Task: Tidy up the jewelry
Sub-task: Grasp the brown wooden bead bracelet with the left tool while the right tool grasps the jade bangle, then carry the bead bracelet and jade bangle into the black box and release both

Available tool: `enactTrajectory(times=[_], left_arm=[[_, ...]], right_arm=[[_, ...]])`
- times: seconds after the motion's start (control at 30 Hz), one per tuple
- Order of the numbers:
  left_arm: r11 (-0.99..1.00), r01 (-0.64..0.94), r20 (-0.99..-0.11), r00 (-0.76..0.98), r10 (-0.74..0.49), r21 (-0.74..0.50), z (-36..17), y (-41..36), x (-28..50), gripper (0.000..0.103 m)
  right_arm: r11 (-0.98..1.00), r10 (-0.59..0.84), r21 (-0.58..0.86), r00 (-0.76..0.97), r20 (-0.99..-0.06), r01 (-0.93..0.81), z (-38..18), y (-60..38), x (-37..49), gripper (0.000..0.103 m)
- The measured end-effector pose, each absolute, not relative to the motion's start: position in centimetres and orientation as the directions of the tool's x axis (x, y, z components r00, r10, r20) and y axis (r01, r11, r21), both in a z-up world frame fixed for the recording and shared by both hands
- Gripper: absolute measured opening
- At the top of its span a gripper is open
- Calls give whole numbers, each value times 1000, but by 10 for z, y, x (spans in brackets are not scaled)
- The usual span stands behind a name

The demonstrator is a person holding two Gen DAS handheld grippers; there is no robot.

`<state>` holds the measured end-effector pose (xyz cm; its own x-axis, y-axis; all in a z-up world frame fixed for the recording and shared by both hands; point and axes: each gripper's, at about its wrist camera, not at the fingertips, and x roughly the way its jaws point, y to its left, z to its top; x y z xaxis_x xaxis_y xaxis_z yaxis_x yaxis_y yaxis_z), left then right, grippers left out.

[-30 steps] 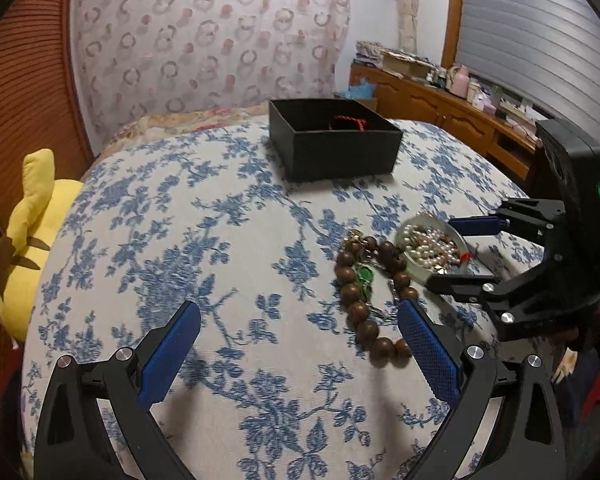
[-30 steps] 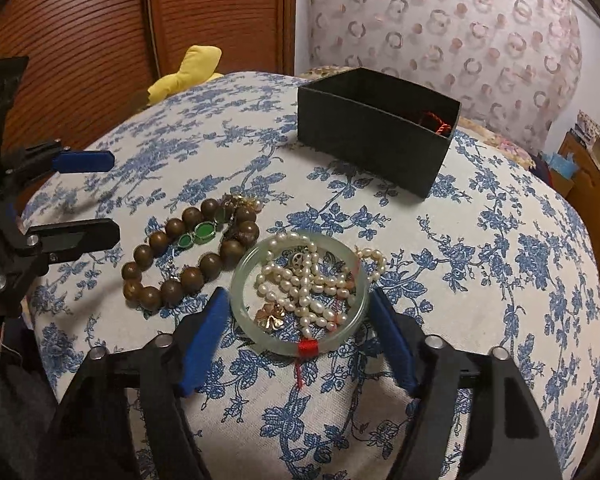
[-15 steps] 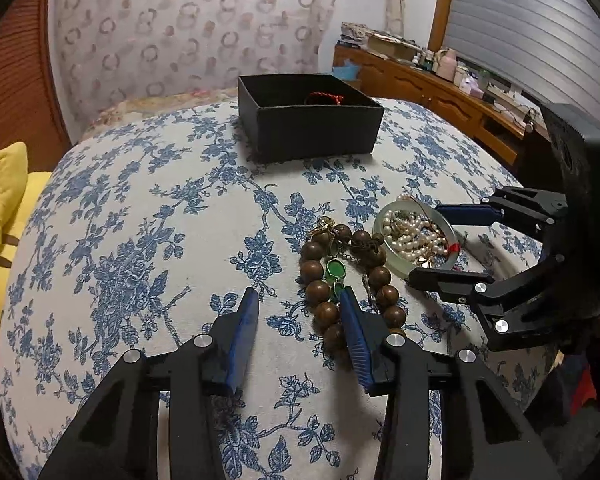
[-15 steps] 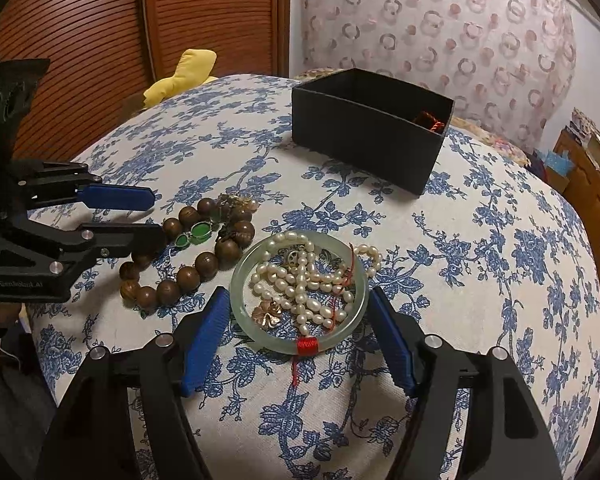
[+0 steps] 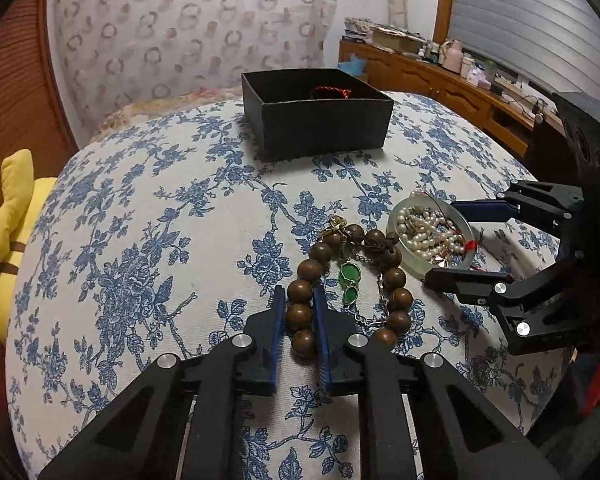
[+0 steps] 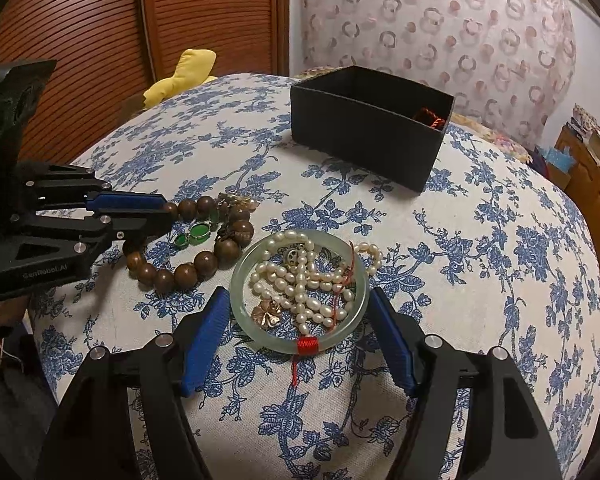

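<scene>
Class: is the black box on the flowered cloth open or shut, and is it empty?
Open and not empty. The black box has no lid on it, and a red cord shows inside; what else it holds cannot be told.

Left gripper (image 5: 300, 312) angled downward at lower centre, jaws closing around brown beads, right gripper (image 6: 296, 320) held wide apart, tilted down

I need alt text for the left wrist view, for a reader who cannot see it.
The left hand-held gripper is closing on a brown wooden bead bracelet on a blue floral cloth. Beside it, the open right hand-held gripper flanks a pale green jade bangle; an open black box stands behind.
</scene>
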<state>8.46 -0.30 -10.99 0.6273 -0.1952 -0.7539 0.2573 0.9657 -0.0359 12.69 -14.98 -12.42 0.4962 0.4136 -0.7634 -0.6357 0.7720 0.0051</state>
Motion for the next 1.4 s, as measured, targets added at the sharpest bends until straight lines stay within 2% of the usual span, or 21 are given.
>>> enactTrajectory(times=[0.23, 0.73, 1.4], left_arm=[[964, 257, -727, 648, -227, -72, -102, 3, 79, 12], [952, 281, -618, 729, -293, -120, -45, 0, 74, 12], [951, 297, -526, 796, -299, -92, 14, -5, 98, 12]], right_arm=[[771, 421, 8, 500, -757, -637, -123, -151, 126, 72], [763, 473, 7, 551, -687, -646, -95, -164, 105, 72], [777, 504, 10, 612, -609, -629, -63, -174, 115, 72]])
